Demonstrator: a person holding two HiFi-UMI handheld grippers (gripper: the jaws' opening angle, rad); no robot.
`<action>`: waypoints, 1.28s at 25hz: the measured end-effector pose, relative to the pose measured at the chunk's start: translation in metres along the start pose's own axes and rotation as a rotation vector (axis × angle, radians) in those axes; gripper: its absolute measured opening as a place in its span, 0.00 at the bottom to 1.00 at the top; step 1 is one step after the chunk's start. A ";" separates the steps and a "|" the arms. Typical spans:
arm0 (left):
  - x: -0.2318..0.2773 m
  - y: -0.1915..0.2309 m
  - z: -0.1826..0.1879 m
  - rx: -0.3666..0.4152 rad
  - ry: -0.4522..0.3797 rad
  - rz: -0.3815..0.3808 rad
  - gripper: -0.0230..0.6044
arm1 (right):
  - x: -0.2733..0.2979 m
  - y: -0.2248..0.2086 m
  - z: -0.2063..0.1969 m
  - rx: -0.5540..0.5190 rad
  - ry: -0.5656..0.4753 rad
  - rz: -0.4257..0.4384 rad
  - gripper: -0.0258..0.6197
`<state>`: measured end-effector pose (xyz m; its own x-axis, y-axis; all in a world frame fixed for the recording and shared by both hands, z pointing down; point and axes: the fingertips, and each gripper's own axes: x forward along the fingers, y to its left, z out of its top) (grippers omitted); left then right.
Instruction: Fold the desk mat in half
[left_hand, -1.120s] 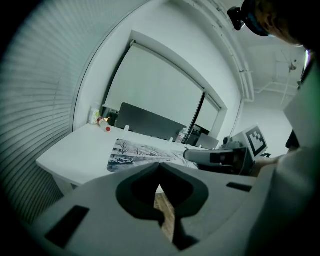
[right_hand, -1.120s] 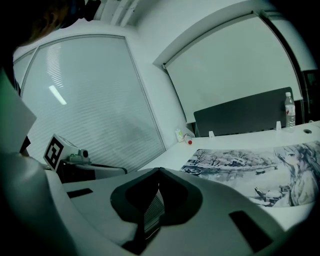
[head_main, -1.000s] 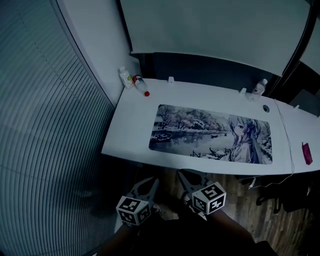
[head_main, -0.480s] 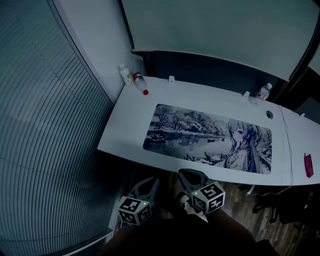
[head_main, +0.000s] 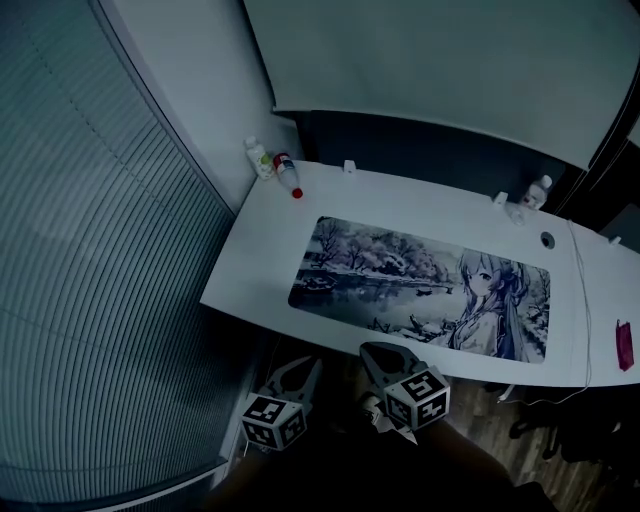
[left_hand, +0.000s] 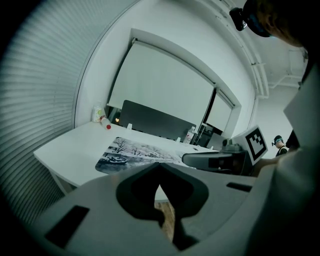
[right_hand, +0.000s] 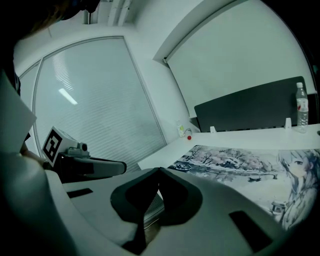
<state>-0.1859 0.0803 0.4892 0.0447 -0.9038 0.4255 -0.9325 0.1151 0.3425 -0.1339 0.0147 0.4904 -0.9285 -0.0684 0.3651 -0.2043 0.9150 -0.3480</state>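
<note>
**Desk mat** (head_main: 420, 290): lies flat and fully unfolded on the white surface (head_main: 255, 265), printed side up, one long edge towards the person. No fold has begun.

**Left tool** (head_main: 299, 368): sits off the mat's near-left corner, clear of the surface and well apart from the mat. Its jaws are together with nothing between them.

**Right tool** (head_main: 382, 350): sits just short of the middle of the mat's near edge, not touching it. Its jaws are likewise together and empty.

**Red-capped bottle** (head_main: 288, 176): lies beyond the mat's far-left corner, apart from it.

**Risks**
- Both tools must part their jaws before any grasp. Arriving closed, they would only push the mat along.
- The mat appears thin and flush with the surface, though the dim light leaves that uncertain. If so, a jaw may fail to slip beneath the edge and skid over the print instead.
- Uneven lifting by the two tools would skew the fold and leave the edges misaligned.
- A mat shoved away from the person could strike the bottle and topple it.
</note>
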 end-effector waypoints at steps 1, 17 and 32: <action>0.001 0.000 0.001 0.000 0.001 0.000 0.05 | 0.001 0.000 0.000 0.002 0.002 0.003 0.07; 0.022 0.040 0.018 0.016 0.050 -0.080 0.05 | 0.043 -0.008 0.008 0.043 0.017 -0.075 0.08; 0.027 0.112 0.039 0.040 0.107 -0.150 0.05 | 0.119 -0.004 0.014 0.073 0.039 -0.156 0.08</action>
<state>-0.3034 0.0529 0.5070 0.2206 -0.8604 0.4594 -0.9257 -0.0364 0.3764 -0.2477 -0.0027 0.5235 -0.8712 -0.1902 0.4526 -0.3680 0.8632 -0.3455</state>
